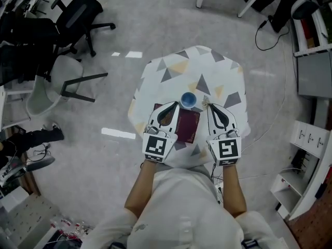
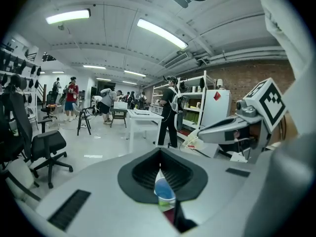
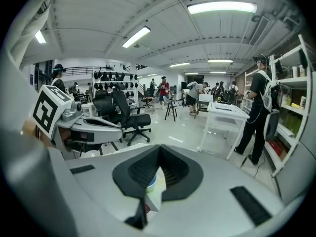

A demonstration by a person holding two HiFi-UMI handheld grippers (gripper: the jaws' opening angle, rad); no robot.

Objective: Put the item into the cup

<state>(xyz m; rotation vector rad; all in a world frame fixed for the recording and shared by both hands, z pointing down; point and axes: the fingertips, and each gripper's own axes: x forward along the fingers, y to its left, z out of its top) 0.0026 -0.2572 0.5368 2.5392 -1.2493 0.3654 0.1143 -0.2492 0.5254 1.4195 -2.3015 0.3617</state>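
Plainly, the task has not begun in earnest: both grippers hang over the near edge of the table (image 1: 171, 71), and neither holds anything. The left gripper (image 1: 175, 104) has its jaws drawn together at the tips with nothing between them, and its own view shows only a thin slit through which the blue cup (image 2: 164, 191) appears. The right gripper (image 1: 209, 106) is likewise closed and empty. The cup (image 1: 188, 99) stands upright near the middle of the table, just beyond both sets of tips. A flat dark red booklet-like thing (image 1: 187, 126) lies between the grippers, from the cup toward the near edge. A small pale thing (image 1: 205, 101) sits just beside the cup on its right, too small to make out. Which of these is the item I cannot tell for sure. The step in hand looks like the approach. The next move would call for one gripper to open, come down on the item and close on it before carrying it over the cup's mouth.
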